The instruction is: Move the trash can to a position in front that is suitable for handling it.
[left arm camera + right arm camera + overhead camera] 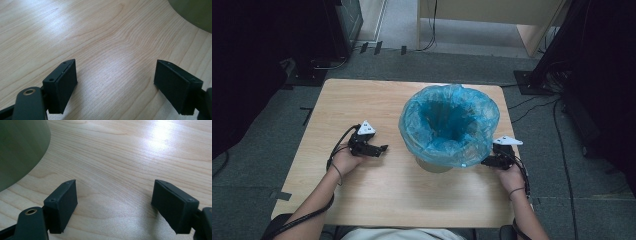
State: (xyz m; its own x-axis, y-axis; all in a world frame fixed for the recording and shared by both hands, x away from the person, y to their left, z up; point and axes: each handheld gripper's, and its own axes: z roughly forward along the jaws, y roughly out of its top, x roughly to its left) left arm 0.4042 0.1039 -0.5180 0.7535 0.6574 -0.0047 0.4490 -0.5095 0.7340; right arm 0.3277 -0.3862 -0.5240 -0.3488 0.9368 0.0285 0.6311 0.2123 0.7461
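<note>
High view: bin [434, 162] with blue liner [449, 125] mid-bench [362, 200], my left hand-held gripper [381, 148] and right hand-held gripper [486, 161] flanking.
Left gripper view: jaws wide, empty.
Right gripper view: same, bin wall [20, 150] near.
Judging approach step; next, pinch liner rim.

Wooden table [377, 195], grey carpet [252, 165], floor cables [532, 107]

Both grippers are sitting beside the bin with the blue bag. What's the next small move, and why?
Probably bring the right gripper up to the blue bag overhang: its jaws are open and empty, low beside the bin. The left gripper is open too, farther off on the table.
</note>
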